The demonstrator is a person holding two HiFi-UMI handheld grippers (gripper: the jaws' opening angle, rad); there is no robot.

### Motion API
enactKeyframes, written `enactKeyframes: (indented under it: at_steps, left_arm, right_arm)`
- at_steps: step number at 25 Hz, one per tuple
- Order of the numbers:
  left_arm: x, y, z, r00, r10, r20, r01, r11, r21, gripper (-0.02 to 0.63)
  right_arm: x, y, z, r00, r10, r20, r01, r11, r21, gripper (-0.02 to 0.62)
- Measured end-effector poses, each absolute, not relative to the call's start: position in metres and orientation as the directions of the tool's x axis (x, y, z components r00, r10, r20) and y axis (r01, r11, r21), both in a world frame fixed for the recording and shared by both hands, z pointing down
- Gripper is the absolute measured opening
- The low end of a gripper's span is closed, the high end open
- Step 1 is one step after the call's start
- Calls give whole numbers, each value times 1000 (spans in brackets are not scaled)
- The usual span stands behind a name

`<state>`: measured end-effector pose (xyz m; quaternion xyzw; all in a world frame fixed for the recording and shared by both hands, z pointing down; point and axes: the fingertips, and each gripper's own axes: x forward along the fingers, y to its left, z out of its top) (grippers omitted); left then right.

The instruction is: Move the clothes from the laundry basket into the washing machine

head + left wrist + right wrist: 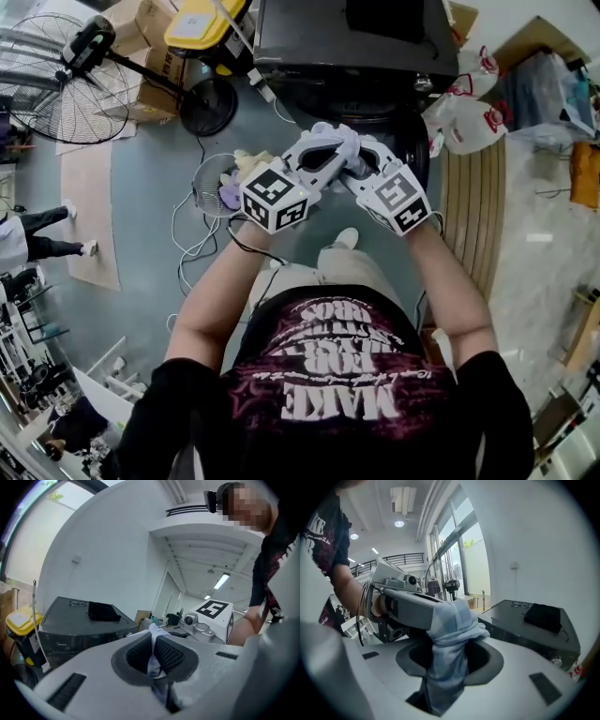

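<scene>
A pale blue-and-white cloth is bunched between my two grippers, just in front of the dark washing machine. My left gripper is shut on a thin fold of this cloth. The cloth also runs as a thick bundle through my right gripper, whose jaws stand apart around it without pinching. In the head view the left gripper and right gripper meet tip to tip. The wire laundry basket sits on the floor to the left, with clothes in it.
A black item lies on top of the washing machine. A standing fan and cardboard boxes are at the left. White plastic bags and a slatted wooden board are at the right. Cables trail beside the basket.
</scene>
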<state>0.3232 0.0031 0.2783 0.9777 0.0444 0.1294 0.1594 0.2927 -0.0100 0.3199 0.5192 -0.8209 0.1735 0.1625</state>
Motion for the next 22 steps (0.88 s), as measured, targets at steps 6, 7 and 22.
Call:
enactKeyframes:
  at_steps: [6,7,22]
  left_arm:
    - [317,7,302,947,129,294,39,-955,295,12]
    - [315,5,305,947,108,302,20,-960,281,13]
    - [309,-35,370,941,-16,338,-107,-962,252,20]
  right_arm:
    - [291,-2,347,-420,-788,450,-908,356,-222,129]
    - [292,-1,351,-413,-791,451,-910,340,-236,127]
    - [341,-19,416,-180,-847,500,-970,69,-232,103]
